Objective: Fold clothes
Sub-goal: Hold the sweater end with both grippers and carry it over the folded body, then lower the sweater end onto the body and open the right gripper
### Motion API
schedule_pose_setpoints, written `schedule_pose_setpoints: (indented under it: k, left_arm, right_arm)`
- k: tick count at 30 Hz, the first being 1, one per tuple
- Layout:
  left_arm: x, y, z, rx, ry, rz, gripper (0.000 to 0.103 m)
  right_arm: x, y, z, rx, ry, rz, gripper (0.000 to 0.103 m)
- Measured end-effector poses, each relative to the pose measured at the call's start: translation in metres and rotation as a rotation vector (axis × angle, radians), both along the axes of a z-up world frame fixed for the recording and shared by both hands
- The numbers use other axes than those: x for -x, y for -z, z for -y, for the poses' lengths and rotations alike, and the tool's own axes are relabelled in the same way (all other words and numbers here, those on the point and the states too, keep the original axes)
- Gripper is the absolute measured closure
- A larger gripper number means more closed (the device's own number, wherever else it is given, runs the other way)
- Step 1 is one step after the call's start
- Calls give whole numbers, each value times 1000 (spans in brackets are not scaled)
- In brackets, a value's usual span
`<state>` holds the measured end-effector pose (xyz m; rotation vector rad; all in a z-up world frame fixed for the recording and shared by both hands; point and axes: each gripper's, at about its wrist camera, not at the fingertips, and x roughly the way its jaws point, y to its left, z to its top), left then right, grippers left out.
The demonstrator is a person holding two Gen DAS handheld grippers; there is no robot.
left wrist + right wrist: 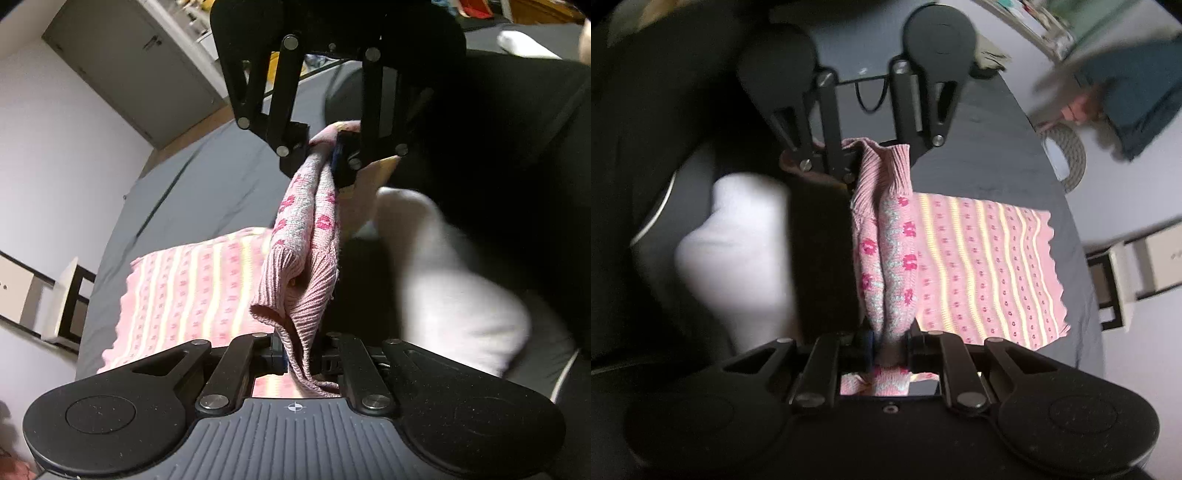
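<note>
A pink knitted sweater lies with its striped body (192, 288) (990, 266) flat on the grey bed (192, 177) (997, 147). One sleeve (306, 229) (890, 258), pink and grey with dark pink flowers, is lifted and stretched between the two grippers, which face each other. My left gripper (299, 360) (864, 162) is shut on the ribbed cuff end. My right gripper (321, 155) (890, 350) is shut on the sleeve further along. The sleeve hangs bunched in folds beside the sweater's body.
A person's white-socked foot (443, 280) (738, 251) and dark trouser leg (498, 147) rest on the bed right beside the sleeve. Beyond the bed are a grey door (129, 66), a low white-and-black shelf (66, 299) (1126, 273) and a round woven item (1067, 162).
</note>
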<state>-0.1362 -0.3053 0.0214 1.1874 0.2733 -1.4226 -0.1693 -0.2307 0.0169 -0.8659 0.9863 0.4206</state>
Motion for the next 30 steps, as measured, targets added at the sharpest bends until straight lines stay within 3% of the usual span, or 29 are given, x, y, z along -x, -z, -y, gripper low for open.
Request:
schedule_pose_setpoints:
  k: [6, 12, 23, 30]
  left_arm:
    - [-52, 7, 27, -50, -75, -113, 96]
    - [-88, 28, 22, -71, -197, -251, 96]
    - [-154, 58, 44, -103, -294, -290, 96]
    - [-188, 71, 57, -71, -386, -309, 96]
  right_arm:
    - [-66, -5, 48, -76, 38, -78, 87]
    - [-116, 12, 82, -105, 79, -133, 86]
    - [-175, 52, 106, -39, 110, -121, 82]
    - [-197, 72, 136, -117, 219, -129, 78]
